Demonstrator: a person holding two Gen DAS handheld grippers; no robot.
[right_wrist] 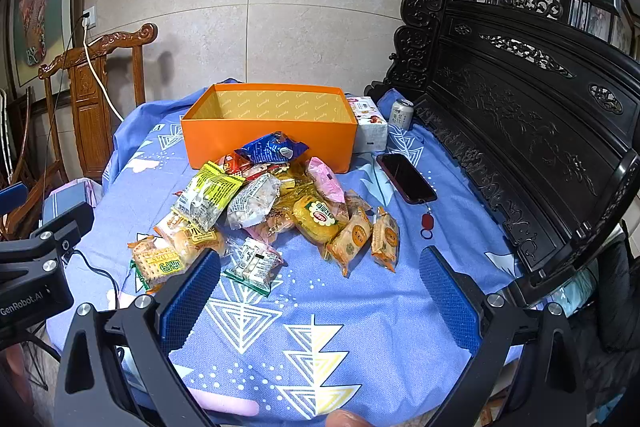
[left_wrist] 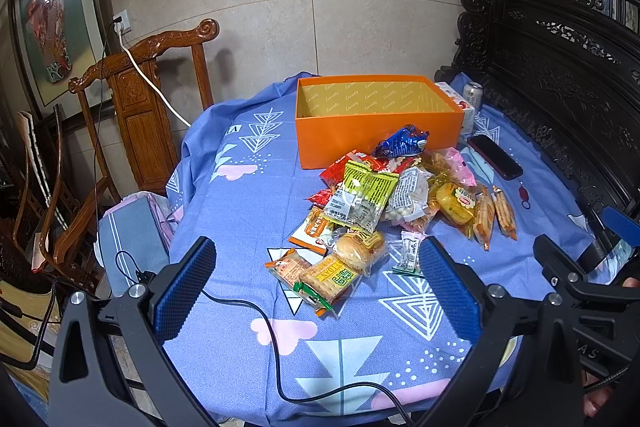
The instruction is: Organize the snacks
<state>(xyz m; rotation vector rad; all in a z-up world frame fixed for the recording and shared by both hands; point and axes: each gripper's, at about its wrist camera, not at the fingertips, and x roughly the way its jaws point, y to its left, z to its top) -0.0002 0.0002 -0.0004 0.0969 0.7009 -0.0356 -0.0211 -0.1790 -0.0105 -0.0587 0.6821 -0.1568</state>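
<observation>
A pile of wrapped snacks point(left_wrist: 384, 203) point(right_wrist: 264, 211) lies on the blue patterned tablecloth, in front of an open orange box point(left_wrist: 376, 123) point(right_wrist: 268, 131) with nothing visible inside. A blue packet point(left_wrist: 400, 143) point(right_wrist: 272, 147) leans against the box front. Cracker packs point(left_wrist: 316, 275) point(right_wrist: 160, 265) form the near edge of the pile. My left gripper point(left_wrist: 320, 291) hangs open above the cloth, just short of the cracker packs. My right gripper point(right_wrist: 320, 295) is open too, near a small green-edged packet point(right_wrist: 256, 265). Neither holds anything.
A black phone point(left_wrist: 494, 157) point(right_wrist: 406, 177) with a red tag lies right of the pile. A can point(right_wrist: 401, 113) and a white carton point(right_wrist: 370, 125) stand beside the box. A carved dark bench back rises at right, a wooden chair point(left_wrist: 140, 99) at left. A black cable point(left_wrist: 276, 347) crosses the cloth.
</observation>
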